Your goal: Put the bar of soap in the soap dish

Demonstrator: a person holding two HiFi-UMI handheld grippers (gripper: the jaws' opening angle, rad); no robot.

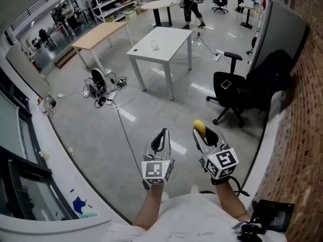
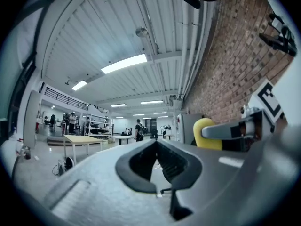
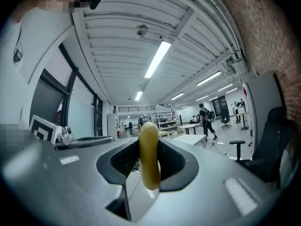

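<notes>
right gripper [image 1: 206,134] is pinching the bar of soap [image 1: 200,126] between its pads. in the right gripper view the jaws are sitting apart by just the bar's thickness, both pads pressing on it. the yellow bar [image 3: 149,173] is standing on edge, centred in the right gripper [image 3: 149,147], running along the jaws, with its rounded far end poking out past the tips. the head view is showing that end sticking out at the front of the jaws, over open floor [image 1: 151,110].

left gripper [image 1: 161,136] is hanging just beside the right one, apart from it, both pointing forward away from the person. in the left gripper view its jaws are pressed together at the tips and gripping nothing [image 2: 157,149]. the same view is catching the soap [image 2: 207,133] off to its right, clamped by the other gripper.

both are being held in mid-air, resting on no surface. white table [image 1: 160,39] is standing well ahead, with a small pale thing [image 1: 155,45] lying near the middle of its tabletop, too small to identify. black office chair [image 1: 242,87] is sitting ahead right, by the brick wall [image 1: 303,135]. soap is well apart from that table.
</notes>
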